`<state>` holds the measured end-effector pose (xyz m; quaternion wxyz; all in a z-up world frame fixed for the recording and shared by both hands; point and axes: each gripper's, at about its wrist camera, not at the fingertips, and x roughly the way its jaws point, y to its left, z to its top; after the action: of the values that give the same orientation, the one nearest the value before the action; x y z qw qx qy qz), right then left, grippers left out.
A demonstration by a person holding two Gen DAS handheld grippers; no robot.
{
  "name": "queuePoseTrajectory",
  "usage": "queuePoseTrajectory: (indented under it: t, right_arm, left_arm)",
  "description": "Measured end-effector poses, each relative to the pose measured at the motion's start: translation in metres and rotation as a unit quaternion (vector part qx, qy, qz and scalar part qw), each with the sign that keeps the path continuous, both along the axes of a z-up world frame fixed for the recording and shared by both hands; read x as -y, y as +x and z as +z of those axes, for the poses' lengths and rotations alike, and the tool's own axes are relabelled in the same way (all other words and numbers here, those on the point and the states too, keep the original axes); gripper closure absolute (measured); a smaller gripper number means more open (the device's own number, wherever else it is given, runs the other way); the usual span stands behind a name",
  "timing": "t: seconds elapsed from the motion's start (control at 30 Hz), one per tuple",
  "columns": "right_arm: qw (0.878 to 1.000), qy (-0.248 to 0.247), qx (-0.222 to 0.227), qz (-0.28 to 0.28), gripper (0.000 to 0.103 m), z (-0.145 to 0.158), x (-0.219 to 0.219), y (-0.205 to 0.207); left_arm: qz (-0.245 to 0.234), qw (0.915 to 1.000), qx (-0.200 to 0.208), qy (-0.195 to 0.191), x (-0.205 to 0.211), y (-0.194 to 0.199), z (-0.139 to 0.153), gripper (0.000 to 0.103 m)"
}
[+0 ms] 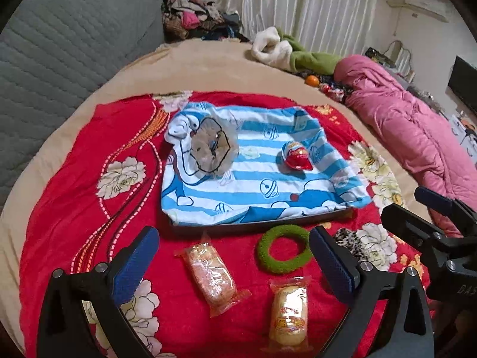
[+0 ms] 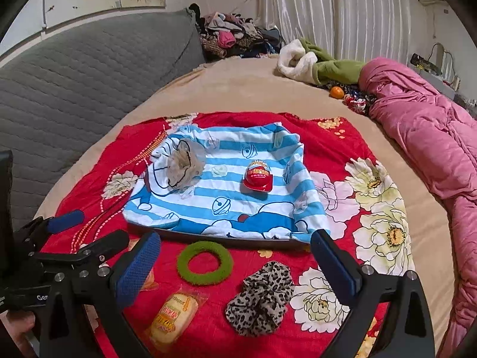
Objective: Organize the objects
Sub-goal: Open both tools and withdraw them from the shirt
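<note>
We see a bed (image 1: 208,68) with a red flowered blanket (image 1: 74,179) spread on it. In the middle of the blanket lies a tray covered by a blue striped cloth (image 1: 253,185). On the cloth, at the far left, sits a pale gauzy scrunchie (image 1: 210,146), and at the right a red egg-shaped toy pack (image 1: 296,158).

Near us, in front of the tray, four things wait on the blanket: a green fuzzy ring (image 2: 205,263), a leopard scrunchie (image 2: 261,296) to its right, a yellow wrapped cake (image 1: 288,313), and an orange wrapped cake (image 1: 210,277) at the left.

The left claw (image 1: 234,265) stands wide with nothing between its pads, above the orange cake and the ring. The right claw (image 2: 235,265) is also wide and empty, above the ring and the leopard scrunchie.

We judge all four things light. The ring and scrunchie are soft and will squash, so we would pinch one side of the band. The cakes have slippery film and a crushable inside; we would take them across the short middle, gently.
</note>
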<state>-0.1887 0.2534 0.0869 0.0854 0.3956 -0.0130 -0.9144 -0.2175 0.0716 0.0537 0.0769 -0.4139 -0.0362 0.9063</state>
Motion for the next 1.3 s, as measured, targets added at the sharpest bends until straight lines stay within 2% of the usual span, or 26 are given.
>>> queuePoseTrajectory:
  t: [0.37, 0.8, 1.07, 1.3]
  right_arm:
    - [1.0, -0.01, -0.025, 0.006, 0.001, 0.015, 0.0, 0.037]
    - [0.998, -0.012, -0.057, 0.015, 0.001, 0.038, -0.001, 0.081]
    - [0.998, 0.002, -0.061, 0.014, 0.001, 0.038, -0.004, 0.102]
    - [0.998, 0.015, -0.06, 0.014, 0.001, 0.029, -0.007, 0.113]
  left_arm:
    - [-0.002, 0.9994, -0.03, 0.018, 0.005, 0.039, 0.018, 0.002]
    - [-0.011, 0.998, -0.06, 0.013, 0.004, 0.08, 0.039, 0.002]
    - [-0.007, 0.9981, -0.062, 0.005, 0.004, 0.099, 0.036, 0.002]
    - [-0.013, 0.9987, -0.048, -0.007, -0.006, 0.11, 0.021, 0.002]
